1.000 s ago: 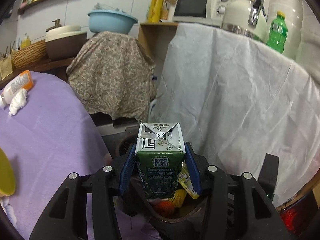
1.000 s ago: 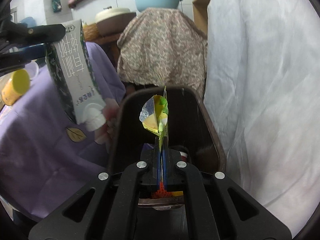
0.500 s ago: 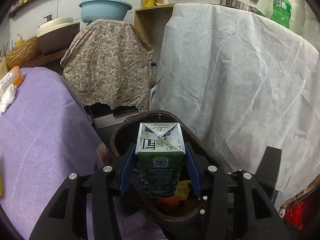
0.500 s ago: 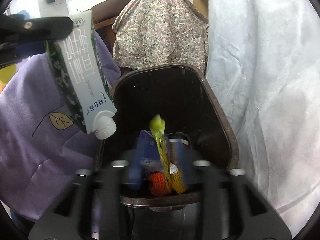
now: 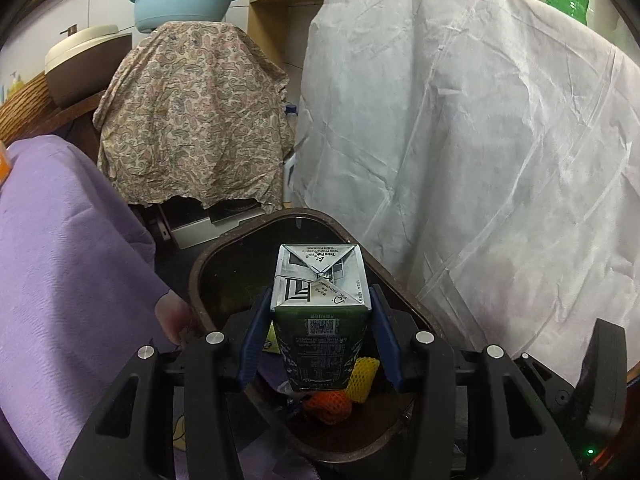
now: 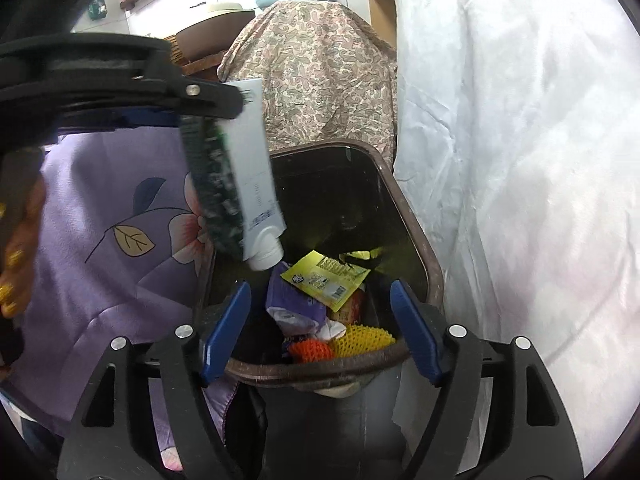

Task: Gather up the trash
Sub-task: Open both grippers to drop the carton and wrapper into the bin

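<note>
My left gripper (image 5: 320, 328) is shut on a green and white drink carton (image 5: 322, 312), held cap-down over the brown trash bin (image 5: 224, 248). In the right wrist view the same carton (image 6: 240, 184) hangs tilted at the bin's left rim (image 6: 316, 370), with its white cap (image 6: 266, 254) just inside the opening. My right gripper (image 6: 320, 332) hovers over the bin's near rim, its jaws opening with nothing between them. A yellow wrapper (image 6: 324, 278) lies in the bin on a purple packet (image 6: 292, 304), beside orange and yellow foam nets (image 6: 340, 344).
A purple flowered tablecloth (image 6: 120, 248) hangs at the left of the bin. White sheeting (image 6: 520, 160) covers a counter on the right. Behind the bin stands something under a paisley cloth (image 5: 192, 120) with a blue basin (image 5: 184, 0) on top. A hand (image 6: 16, 264) shows at far left.
My right gripper opened and the yellow wrapper dropped from it into the bin. My left gripper carried the carton down and closer over the bin.
</note>
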